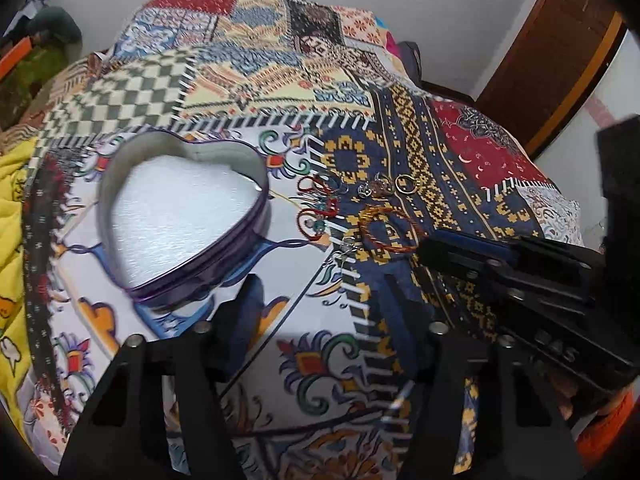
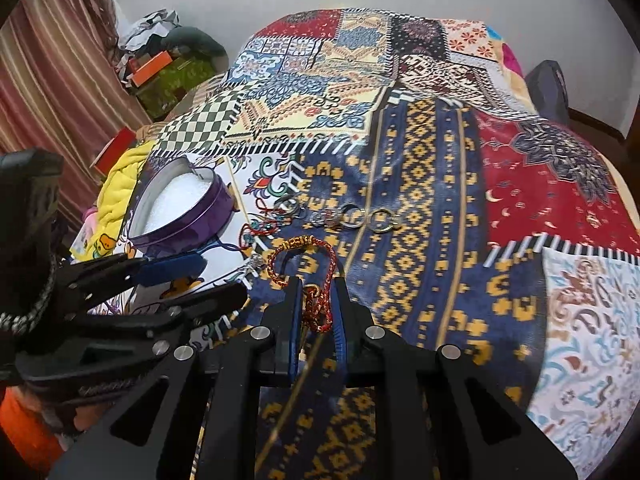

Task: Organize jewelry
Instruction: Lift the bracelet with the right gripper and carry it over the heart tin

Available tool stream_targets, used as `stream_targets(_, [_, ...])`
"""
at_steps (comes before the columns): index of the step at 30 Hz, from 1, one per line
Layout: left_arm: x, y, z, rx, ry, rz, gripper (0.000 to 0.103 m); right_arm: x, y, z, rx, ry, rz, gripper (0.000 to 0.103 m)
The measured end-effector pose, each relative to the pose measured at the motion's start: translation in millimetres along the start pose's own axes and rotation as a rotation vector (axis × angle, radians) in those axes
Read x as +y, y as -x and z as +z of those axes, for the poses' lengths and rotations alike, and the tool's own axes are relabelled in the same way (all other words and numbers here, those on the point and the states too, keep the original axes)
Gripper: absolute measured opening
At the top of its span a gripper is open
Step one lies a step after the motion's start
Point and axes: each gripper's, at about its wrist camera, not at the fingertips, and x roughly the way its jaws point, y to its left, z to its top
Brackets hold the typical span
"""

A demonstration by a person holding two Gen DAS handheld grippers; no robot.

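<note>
A patchwork bedspread (image 2: pixel 420 168) covers the bed, and the jewelry lies spread on its dark blue and yellow panel. The right gripper (image 2: pixel 316 300) is closed on a red and gold braided bracelet (image 2: pixel 316 252): the near end of the loop is pinched between its blue-padded fingers (image 2: pixel 294 320), while the far end, with a gold knot, arches out in front of the tips. From the left wrist view the same bracelet (image 1: pixel 386 230) shows as a round loop on the cloth with the right gripper's tip (image 1: pixel 452 248) at its edge.

The left gripper (image 1: pixel 324 300) stands open with nothing between its fingers (image 1: pixel 248 300), over the white flowered panel just beside the heart-shaped tin (image 1: pixel 184 216). The tin has purple walls and a white lining, and it holds nothing that can be seen. In the right wrist view the left gripper (image 2: pixel 216 276) sits between the tin (image 2: pixel 182 208) and the bracelet.

Beyond the bracelet a row of metal rings (image 2: pixel 360 218) lies on the blue panel, and a red cord piece with beads (image 2: pixel 264 224) rests near the tin. A yellow cloth (image 2: pixel 120 184) is bunched at the bed's left edge.
</note>
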Motion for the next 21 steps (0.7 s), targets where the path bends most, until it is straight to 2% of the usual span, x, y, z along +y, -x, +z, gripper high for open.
stream_targets(8, [-13.4,-18.6,13.2,-0.004,-0.053,0.011,0.042,-11.6,3.0,-2.6,-0.015,-0.029,0.011,0.013])
stream_targets(11, [-19.0,-22.3,14.7,-0.007,-0.073,0.011,0.033,-13.9,2.3,-3.8,-0.015,-0.035,0.014,0.013])
stream_targets(15, [-23.4,-24.6,15.3,-0.005,-0.093,0.0,0.015,-16.6,2.4,-6.1,-0.015,-0.044,0.02,0.013])
stream_targets(19, [-27.0,-25.4,15.7,-0.01,-0.103,0.013,0.007,-17.1,4.2,-6.0,-0.021,-0.045,0.024,0.013])
stream_targets(21, [-27.0,-24.9,15.7,-0.011,-0.098,0.013,0.007,-16.1,7.3,-5.8,-0.027,-0.042,0.023,0.013])
